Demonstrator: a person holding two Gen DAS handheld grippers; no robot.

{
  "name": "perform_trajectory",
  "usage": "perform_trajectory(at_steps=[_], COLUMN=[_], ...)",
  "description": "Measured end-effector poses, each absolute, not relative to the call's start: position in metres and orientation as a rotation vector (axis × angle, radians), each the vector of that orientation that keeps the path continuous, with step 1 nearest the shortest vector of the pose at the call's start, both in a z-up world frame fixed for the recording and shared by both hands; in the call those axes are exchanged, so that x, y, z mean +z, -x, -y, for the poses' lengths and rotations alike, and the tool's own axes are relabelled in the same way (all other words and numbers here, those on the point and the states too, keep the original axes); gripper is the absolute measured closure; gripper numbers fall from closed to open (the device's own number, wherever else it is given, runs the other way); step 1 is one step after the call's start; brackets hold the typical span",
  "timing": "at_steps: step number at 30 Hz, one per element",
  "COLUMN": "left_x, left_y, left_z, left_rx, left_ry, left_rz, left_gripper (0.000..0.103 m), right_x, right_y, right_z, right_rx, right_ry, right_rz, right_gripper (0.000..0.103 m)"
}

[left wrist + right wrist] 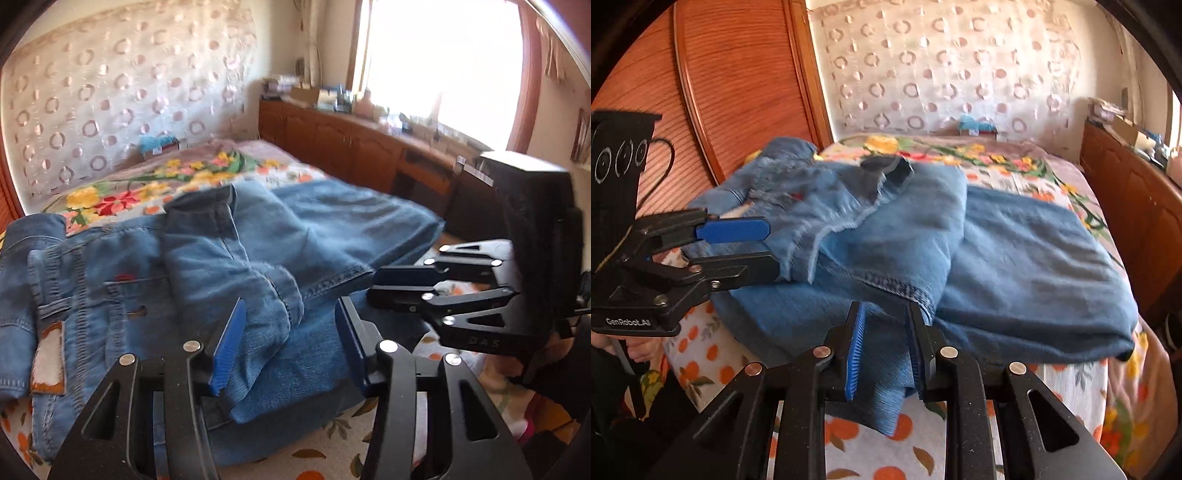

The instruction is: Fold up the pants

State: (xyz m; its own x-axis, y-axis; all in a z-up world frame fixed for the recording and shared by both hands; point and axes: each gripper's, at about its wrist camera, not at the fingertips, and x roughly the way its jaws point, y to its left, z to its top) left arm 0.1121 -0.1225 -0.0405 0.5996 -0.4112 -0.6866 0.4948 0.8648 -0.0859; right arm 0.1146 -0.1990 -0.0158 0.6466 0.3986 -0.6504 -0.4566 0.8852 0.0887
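Note:
Blue jeans [207,266] lie partly folded on a flowered bed, waistband and leather patch at the left, legs doubled over to the right. They also show in the right wrist view [1015,258]. My left gripper [291,332] is open, its blue pads on either side of a bunched fold of leg denim. It also shows at the left of the right wrist view [764,247]. My right gripper [884,339] is part open with the leg hem between its pads, not pinched. It shows at the right in the left wrist view [376,286].
The bed [1082,384] has a flowered cover and a padded headboard [122,85]. A wooden cabinet [332,144] with clutter runs under the bright window. A wooden panel [738,81] stands left of the bed.

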Motion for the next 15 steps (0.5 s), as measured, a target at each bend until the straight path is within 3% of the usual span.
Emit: perform_trajectory(at_steps=[3, 6, 7, 15], left_x=[-0.057, -0.059, -0.057, -0.026], left_y=[-0.121, -0.119, -0.116, -0.075], left_z=[0.131, 0.123, 0.115, 0.015], left_rx=[-0.420, -0.383, -0.375, -0.221], left_ry=[-0.218, -0.226, -0.207, 0.015], left_rz=[-0.825, -0.815, -0.808, -0.691], left_gripper=[0.052, 0.089, 0.092, 0.097], right_x=[-0.016, -0.010, -0.008, -0.001], right_y=[-0.111, -0.108, -0.107, -0.099], right_z=[0.196, 0.192, 0.191, 0.198], right_rx=[0.484, 0.485, 0.483, 0.452], right_ry=[0.076, 0.055, 0.052, 0.002], right_rz=[-0.726, -0.714, -0.708, -0.665], right_gripper=[0.080, 0.080, 0.080, 0.080])
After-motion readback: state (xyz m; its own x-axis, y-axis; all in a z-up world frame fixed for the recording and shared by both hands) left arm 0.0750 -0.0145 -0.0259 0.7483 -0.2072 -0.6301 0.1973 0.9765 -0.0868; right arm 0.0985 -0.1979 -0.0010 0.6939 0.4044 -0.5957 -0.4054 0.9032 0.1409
